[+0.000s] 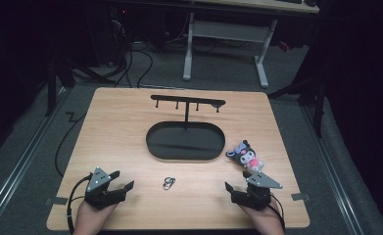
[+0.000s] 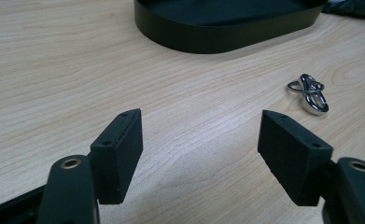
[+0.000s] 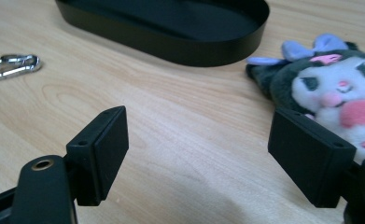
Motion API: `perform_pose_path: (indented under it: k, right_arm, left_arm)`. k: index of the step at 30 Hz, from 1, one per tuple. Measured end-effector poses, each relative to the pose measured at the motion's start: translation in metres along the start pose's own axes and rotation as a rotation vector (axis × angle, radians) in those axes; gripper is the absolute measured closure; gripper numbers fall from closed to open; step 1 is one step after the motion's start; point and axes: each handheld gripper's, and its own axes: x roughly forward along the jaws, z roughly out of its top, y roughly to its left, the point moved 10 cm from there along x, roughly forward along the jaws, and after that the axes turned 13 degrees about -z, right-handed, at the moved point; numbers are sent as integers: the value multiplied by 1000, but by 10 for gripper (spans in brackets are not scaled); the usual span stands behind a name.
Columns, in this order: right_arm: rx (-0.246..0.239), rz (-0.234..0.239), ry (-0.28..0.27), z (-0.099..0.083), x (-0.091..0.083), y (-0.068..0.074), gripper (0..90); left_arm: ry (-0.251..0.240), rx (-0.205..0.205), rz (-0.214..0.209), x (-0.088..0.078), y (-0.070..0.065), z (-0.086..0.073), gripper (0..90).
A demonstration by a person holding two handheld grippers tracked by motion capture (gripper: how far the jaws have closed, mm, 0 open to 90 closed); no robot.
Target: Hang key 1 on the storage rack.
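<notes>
A small silver carabiner clip (image 1: pixel 168 183) lies on the wooden table between my two grippers. In the left gripper view the clip (image 2: pixel 310 92) is ahead and to the right of the jaws. In the right gripper view the clip (image 3: pixel 13 65) is far to the left. A plush toy (image 1: pixel 247 154) with a dark hood, white face and pink body lies just past the right gripper (image 1: pixel 238 180). The plush (image 3: pixel 329 88) sits behind the right jaw, not between the pads. Both the left gripper (image 2: pixel 199 135) and the right gripper (image 3: pixel 199 135) stand open and hold nothing.
A black oval tray (image 1: pixel 152 142) sits at the table's middle, with a black T-shaped hook stand (image 1: pixel 186 103) rising from its far side. The table's front edge is close behind both hands. Beyond the table are a white desk frame and cables on the floor.
</notes>
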Motion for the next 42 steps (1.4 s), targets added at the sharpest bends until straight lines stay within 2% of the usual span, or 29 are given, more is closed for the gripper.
perform_pose_path:
  k: [3,6,9,11,12,17,25,27,31,36,40,41,42]
  right_arm:
    - [-20,8,10,0,3,4,188]
    - [-6,14,28,0,4,7,159]
    - [-2,12,13,3,6,9,156]
    - [14,11,21,4,7,8,152]
    - [12,18,43,4,8,8,152]
    - [13,-4,43,8,7,4,153]
    - [-37,-6,121,8,3,8,153]
    - [-10,-2,116,11,1,9,153]
    - [-3,15,132,14,0,9,153]
    - [-63,28,162,13,-1,9,153]
    - [-114,26,202,9,-3,8,152]
    - [-114,26,202,9,-3,8,152]
    - [-152,32,222,8,-4,7,153]
  left_arm:
    - [-3,4,-4,1,-1,1,313]
    - [-3,5,-11,2,-1,2,310]
    - [-4,13,-13,1,-2,3,307]
    - [-6,16,-19,1,-2,3,306]
    - [-4,25,-19,1,-2,4,305]
    - [-3,28,-27,-1,-2,4,292]
    - [-7,38,-29,-3,-4,6,288]
    - [-6,39,-31,-4,-4,6,289]
    - [-8,24,-31,-3,-3,6,290]
    - [0,1,-21,-1,-2,3,282]
    - [1,5,-17,-1,-2,3,285]
    - [1,5,-17,-1,-2,3,284]
    - [1,16,-5,-1,-2,3,279]
